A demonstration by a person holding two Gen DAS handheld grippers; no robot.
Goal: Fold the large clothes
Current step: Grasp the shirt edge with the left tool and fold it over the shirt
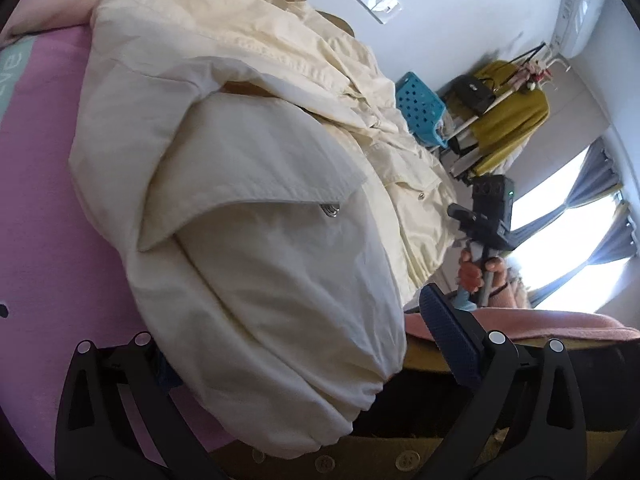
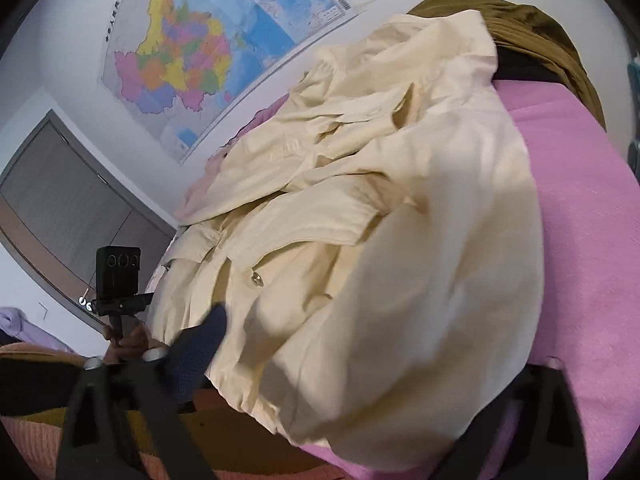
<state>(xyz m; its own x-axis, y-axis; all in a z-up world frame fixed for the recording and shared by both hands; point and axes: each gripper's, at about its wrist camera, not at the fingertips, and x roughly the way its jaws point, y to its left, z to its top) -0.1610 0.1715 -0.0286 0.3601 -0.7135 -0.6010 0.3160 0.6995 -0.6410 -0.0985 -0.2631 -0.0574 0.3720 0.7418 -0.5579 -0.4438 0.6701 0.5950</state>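
Cream jacket (image 1: 248, 208) lies bunched on the pink bed cover (image 1: 36, 216), filling the frame centre in both wrist views. Sleeves look folded across the front; body not yet folded, hem hanging at the near edge. Your left gripper (image 1: 288, 356) stands wide open astride the hem, pads not pressing. Your right gripper (image 2: 360, 364) also straddles the hem; no pinch visible, far finger hidden. Both tilt downward. Further back: olive garment (image 2: 532, 28), wall map (image 2: 208, 40).
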